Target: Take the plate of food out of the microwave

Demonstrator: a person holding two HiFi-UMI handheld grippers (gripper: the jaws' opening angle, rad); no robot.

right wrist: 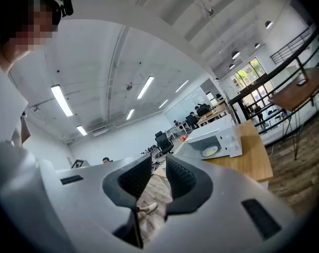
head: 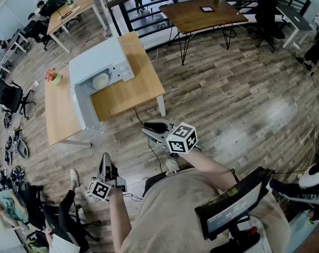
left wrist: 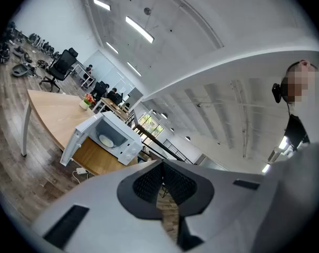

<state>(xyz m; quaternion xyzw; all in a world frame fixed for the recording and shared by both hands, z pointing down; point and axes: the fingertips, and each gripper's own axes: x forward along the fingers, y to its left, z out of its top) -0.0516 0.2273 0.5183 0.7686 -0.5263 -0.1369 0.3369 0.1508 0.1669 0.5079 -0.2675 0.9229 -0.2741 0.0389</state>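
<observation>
Task thing: the plate of food [head: 100, 80] sits inside the microwave [head: 98, 62], pale and round on the oven floor.
Microwave: a white box standing on the wooden counter [head: 141, 75], its door [head: 81, 107] swung wide open toward the person.
Distance: both tools are well apart from the microwave, with bare wood floor [head: 228, 99] between the person and the counter.
Left tool [head: 105, 158]: held low at the person's left side and pointing upward in the head view; its marker cube faces the camera.
Left tool state: in the left gripper view the pads [left wrist: 148, 182] meet at their tips, leaving only a thin slit behind them through which floor boards show; nothing is between them.
Right tool [head: 147, 130]: held out in front of the person's chest, aimed toward the counter.
Right tool state: in the right gripper view the pads [right wrist: 135, 179] stand a narrow gap apart and grip nothing; floor and a shoe [right wrist: 148, 208] show through the gap.
Seen from the left tool: the microwave and its plate lie up and to the left of the jaws, door hanging open on the near side.
Seen from the right tool: the microwave is to the upper right of the jaws, the plate visible in its cavity.
Nearby: a small potted plant [head: 52, 76] stands on the lighter counter beside the microwave; a dark table [head: 201, 12] stands farther back by a railing.
</observation>
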